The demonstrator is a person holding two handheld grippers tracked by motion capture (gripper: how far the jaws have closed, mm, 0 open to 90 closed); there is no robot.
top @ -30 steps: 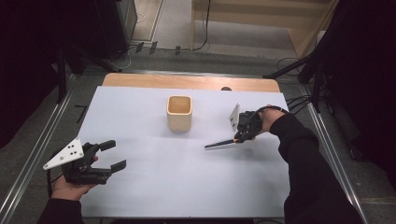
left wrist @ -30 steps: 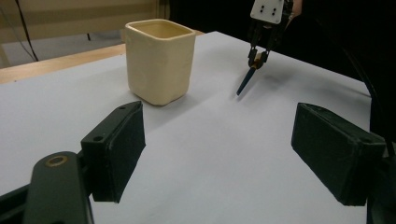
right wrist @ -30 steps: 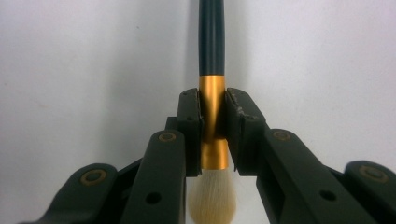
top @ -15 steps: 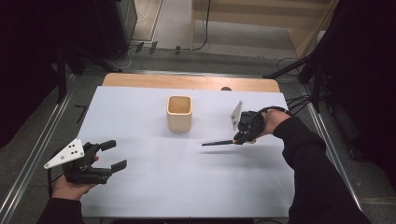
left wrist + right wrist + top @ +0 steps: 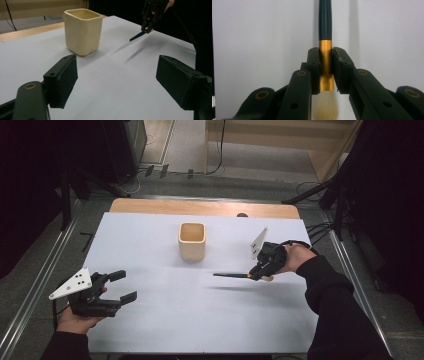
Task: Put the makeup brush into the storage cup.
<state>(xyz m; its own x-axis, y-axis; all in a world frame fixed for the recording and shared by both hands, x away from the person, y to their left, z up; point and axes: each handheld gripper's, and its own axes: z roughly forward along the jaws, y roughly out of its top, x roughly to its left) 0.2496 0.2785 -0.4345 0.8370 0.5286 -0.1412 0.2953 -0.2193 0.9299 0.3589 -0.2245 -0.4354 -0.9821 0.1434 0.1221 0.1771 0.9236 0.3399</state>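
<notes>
Above the white surface (image 5: 165, 330), right of the cup (image 5: 192, 240), our right gripper (image 5: 263, 268) clamps the brush (image 5: 325, 50) by its slick gold ferrule; it may slip. Left gripper (image 5: 122, 287) jaws stand apart.

Wide bare worktop (image 5: 165, 320) across the lower middle of the frame, nothing between the two tongs. One obstacle, the cream cup (image 5: 192, 240), stands upper centre. The brush (image 5: 235, 275) juts left at right of centre, off the surface, well apart from it.

brush (image 5: 325, 47) level, above table, gold-banded.
</notes>
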